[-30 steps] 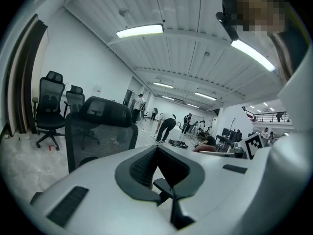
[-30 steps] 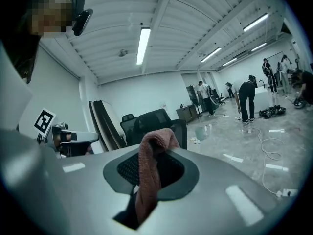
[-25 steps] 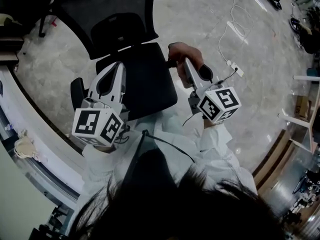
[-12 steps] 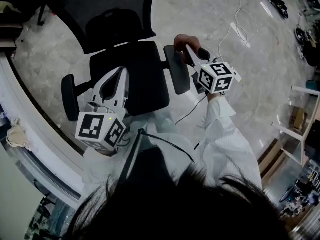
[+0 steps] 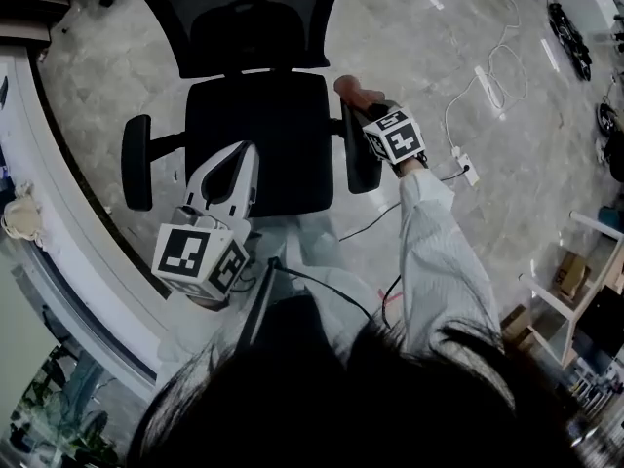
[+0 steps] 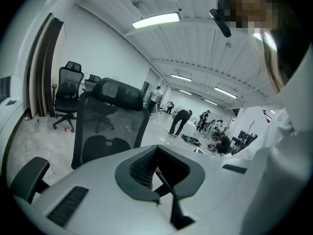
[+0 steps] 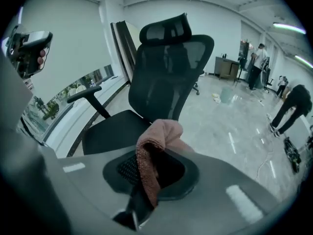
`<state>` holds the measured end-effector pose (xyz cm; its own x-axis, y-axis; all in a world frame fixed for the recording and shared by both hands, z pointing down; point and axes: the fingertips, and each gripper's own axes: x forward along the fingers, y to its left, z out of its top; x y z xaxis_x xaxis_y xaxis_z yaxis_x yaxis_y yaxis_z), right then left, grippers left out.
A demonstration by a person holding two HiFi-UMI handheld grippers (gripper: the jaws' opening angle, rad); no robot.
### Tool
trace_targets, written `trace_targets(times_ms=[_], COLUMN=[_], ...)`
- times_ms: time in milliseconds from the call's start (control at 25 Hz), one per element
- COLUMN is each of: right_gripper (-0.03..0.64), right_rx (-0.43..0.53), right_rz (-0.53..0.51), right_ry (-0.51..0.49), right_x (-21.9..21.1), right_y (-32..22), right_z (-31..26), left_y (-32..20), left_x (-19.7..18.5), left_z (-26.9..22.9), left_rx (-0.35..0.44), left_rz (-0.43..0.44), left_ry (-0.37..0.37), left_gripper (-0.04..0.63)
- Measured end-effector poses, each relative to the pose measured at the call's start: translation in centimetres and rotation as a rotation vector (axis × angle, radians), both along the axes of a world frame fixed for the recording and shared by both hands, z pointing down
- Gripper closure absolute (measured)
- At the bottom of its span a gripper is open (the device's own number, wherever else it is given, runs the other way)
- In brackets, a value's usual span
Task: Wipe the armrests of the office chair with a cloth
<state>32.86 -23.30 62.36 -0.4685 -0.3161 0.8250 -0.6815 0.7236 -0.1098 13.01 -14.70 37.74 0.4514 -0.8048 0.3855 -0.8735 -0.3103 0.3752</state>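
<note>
The black office chair's seat point(image 5: 258, 139) lies below me, with its left armrest point(image 5: 136, 161) and right armrest point(image 5: 361, 159) on either side. My right gripper point(image 5: 353, 97) is at the far end of the right armrest, shut on a pinkish-brown cloth point(image 5: 349, 86). In the right gripper view the cloth point(image 7: 156, 148) bunches out of the jaws, with the mesh backrest point(image 7: 171, 77) behind it. My left gripper point(image 5: 237, 154) hovers over the seat's front edge, shut and holding nothing. The backrest point(image 6: 110, 126) also shows in the left gripper view.
A curved white desk edge point(image 5: 58, 232) runs along the left. A white cable and power strip point(image 5: 463, 169) lie on the floor to the right of the chair. Other office chairs point(image 6: 66, 89) and several people point(image 6: 181, 121) are farther off in the room.
My right gripper has carried the cloth forward along the right armrest, toward the chair's back. The chair now sits squarer in view. The left gripper has hardly moved.
</note>
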Motion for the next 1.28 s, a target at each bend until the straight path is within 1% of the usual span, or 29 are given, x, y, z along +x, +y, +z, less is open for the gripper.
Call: trace_targets(times_ms=[160, 240, 360, 600, 680, 800, 920, 1040, 1160, 1280], right_gripper=[0.571, 0.571, 0.571, 0.571, 0.571, 0.571, 0.571, 0.571, 0.571, 0.571], right_rx=[-0.044, -0.050, -0.060, -0.092, -0.110, -0.126, -0.142, -0.140, -0.116, -0.120], right_rz=[0.031, 0.009, -0.011, 0.026, 0.035, 0.026, -0.006, -0.043, -0.069, -0.088], right_ry=[-0.029, -0.027, -0.050, -0.132, -0.159, -0.169, -0.168, -0.157, -0.133, -0.119], right_x=[-0.8, -1.0, -0.9, 0.2, 0.3, 0.8, 1.1, 1.4, 2.3, 2.3], right_y=[2.4, 4.2, 8.0, 15.4, 17.4, 19.4, 20.3, 20.1, 18.2, 14.8], right_z=[0.4, 0.1, -0.6, -1.9, -2.2, -2.6, -2.9, -2.9, -2.5, -1.8], left_y=[0.4, 0.6, 0.7, 0.4, 0.5, 0.7, 1.0, 1.2, 1.5, 1.9], left_x=[-0.4, -0.2, 1.2, 4.3, 5.3, 7.0, 8.4, 9.0, 8.8, 7.1], left_z=[0.0, -0.1, -0.5, -2.1, -2.3, -2.6, -2.6, -2.4, -1.9, -1.1], left_rx=[0.006, 0.015, 0.036, 0.075, 0.081, 0.084, 0.082, 0.074, 0.062, 0.042], left_rz=[-0.003, 0.003, 0.026, 0.082, 0.097, 0.118, 0.133, 0.128, 0.103, 0.055], left_ry=[0.005, 0.010, 0.016, 0.033, 0.037, 0.043, 0.048, 0.055, 0.056, 0.051], left_gripper=[0.592, 0.592, 0.592, 0.592, 0.592, 0.592, 0.592, 0.592, 0.592, 0.592])
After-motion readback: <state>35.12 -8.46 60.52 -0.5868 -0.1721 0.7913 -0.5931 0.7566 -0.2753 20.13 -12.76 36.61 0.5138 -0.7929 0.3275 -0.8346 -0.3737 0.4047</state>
